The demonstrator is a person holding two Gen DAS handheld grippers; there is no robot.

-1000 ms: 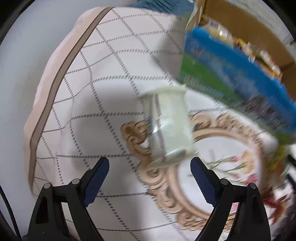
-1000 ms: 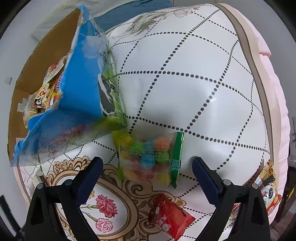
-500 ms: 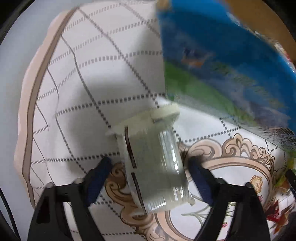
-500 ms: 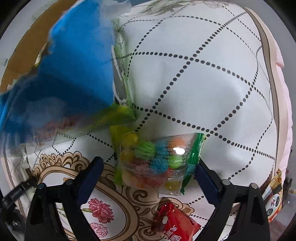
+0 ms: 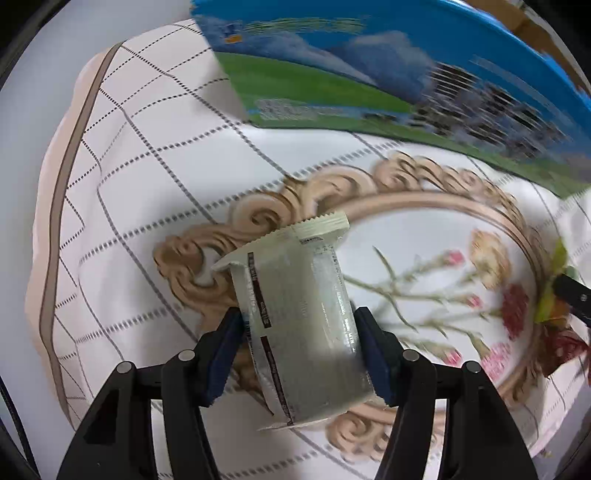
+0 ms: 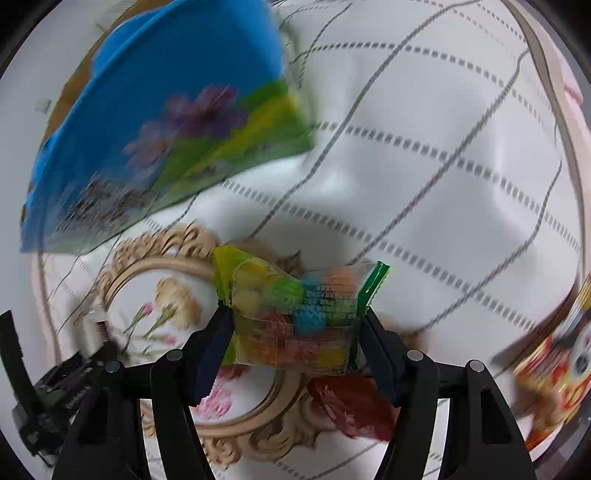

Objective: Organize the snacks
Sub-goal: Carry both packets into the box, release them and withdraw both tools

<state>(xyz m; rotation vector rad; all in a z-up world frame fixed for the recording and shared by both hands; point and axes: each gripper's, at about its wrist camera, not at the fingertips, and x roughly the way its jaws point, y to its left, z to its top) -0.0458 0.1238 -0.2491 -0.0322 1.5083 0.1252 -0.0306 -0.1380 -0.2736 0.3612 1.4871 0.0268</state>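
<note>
My left gripper (image 5: 299, 350) is shut on a pale white snack packet (image 5: 295, 314), its blue pads pressing both sides, above the flowered quilt (image 5: 147, 166). My right gripper (image 6: 295, 350) is shut on a clear bag of coloured candies (image 6: 295, 310) with a green edge. A big blue and green snack bag shows at the top of the left wrist view (image 5: 388, 74) and at the upper left of the right wrist view (image 6: 166, 122), blurred.
A red snack packet (image 6: 351, 402) lies on the quilt under the right gripper. An orange cartoon packet (image 6: 554, 365) lies at the right edge. A brown cardboard box (image 5: 517, 18) sits behind the blue bag. The left gripper shows at lower left of the right wrist view (image 6: 55, 387).
Both grippers moved forward over their snacks and closed on them: the left on the white packet, the right on the candy bag. The views are now blurred with motion.
</note>
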